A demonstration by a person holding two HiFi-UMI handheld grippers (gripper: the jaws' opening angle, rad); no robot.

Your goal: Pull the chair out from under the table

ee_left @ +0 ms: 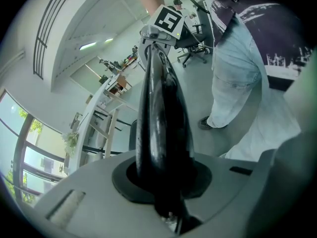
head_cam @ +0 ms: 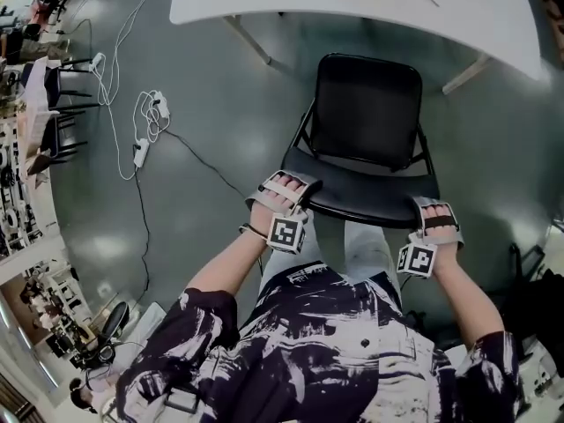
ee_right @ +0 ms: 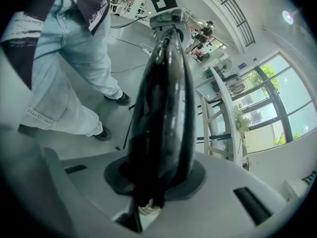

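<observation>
The black chair [head_cam: 366, 113] stands on the grey floor just in front of the white table [head_cam: 264, 3], its seat mostly out from beneath the tabletop. Its curved backrest top [head_cam: 370, 199] faces me. My left gripper [head_cam: 289, 188] is shut on the left end of that backrest, and my right gripper [head_cam: 434, 211] is shut on the right end. In the left gripper view the glossy black backrest edge [ee_left: 163, 113] runs away from between the jaws of the left gripper [ee_left: 166, 182] toward the other gripper's marker cube [ee_left: 167, 20]. The right gripper view shows the same backrest [ee_right: 166, 108] clamped in the right gripper [ee_right: 153, 177].
White cables and a power strip [head_cam: 145, 126] lie on the floor at the left. Two dark chairs [head_cam: 66, 104] stand at the far left. Slanted table legs [head_cam: 251, 42] sit beyond the chair. A dark bag [head_cam: 538, 298] rests at the right edge.
</observation>
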